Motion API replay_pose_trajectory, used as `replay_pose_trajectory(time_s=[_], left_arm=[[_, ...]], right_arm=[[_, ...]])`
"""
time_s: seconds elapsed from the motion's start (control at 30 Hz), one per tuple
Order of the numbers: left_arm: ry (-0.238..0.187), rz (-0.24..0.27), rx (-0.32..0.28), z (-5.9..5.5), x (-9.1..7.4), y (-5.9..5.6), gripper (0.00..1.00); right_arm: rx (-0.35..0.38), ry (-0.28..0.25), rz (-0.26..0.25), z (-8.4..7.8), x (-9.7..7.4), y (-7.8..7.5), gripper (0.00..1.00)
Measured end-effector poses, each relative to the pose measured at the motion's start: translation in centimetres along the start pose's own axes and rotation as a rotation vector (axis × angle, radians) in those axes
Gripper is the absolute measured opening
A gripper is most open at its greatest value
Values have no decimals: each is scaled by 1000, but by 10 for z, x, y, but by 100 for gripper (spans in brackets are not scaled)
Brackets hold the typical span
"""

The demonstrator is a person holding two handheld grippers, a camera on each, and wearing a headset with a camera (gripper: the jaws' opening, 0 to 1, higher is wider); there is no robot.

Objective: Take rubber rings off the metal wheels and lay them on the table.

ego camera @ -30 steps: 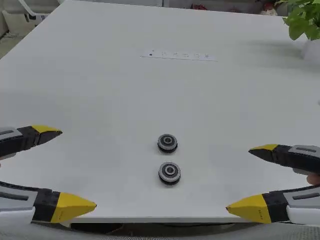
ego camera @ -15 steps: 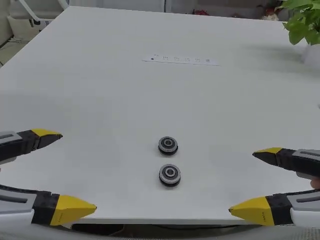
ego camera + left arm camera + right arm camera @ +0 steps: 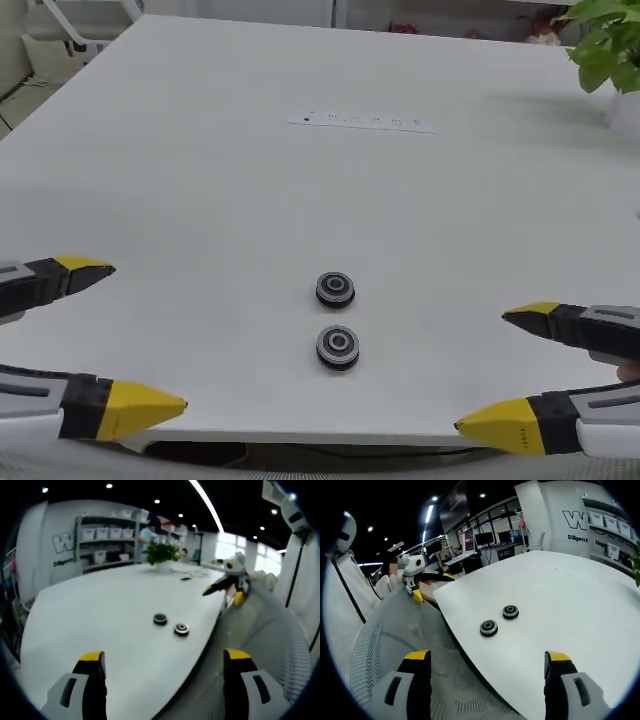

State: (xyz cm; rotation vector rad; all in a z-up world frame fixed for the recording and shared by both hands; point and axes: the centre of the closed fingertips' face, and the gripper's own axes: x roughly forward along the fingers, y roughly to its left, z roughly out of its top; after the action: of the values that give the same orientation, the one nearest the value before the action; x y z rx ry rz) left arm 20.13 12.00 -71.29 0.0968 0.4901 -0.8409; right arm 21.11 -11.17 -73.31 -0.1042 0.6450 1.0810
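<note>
Two metal wheels (image 3: pixel 335 289) (image 3: pixel 338 346), midway between hand-held grippers (image 3: pixel 148 337) (image 3: pixel 482 370), untouched

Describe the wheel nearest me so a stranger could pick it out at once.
On the white table, look near the front edge, midway between the left gripper and right gripper. Two small dark wheels sit apart; it is the near wheel, closest to the edge, not the far wheel behind it.
</note>
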Motion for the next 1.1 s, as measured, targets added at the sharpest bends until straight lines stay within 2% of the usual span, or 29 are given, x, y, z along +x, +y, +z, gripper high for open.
replay_pose_trajectory(time_s=[0.67, 1.1], left_arm=[[23, 13, -17, -5, 0, 2, 100], [19, 5, -18, -7, 1, 3, 100]], right_arm=[[31, -12, -5, -1, 0, -1, 89], [35, -17, -3, -1, 0, 0, 87]])
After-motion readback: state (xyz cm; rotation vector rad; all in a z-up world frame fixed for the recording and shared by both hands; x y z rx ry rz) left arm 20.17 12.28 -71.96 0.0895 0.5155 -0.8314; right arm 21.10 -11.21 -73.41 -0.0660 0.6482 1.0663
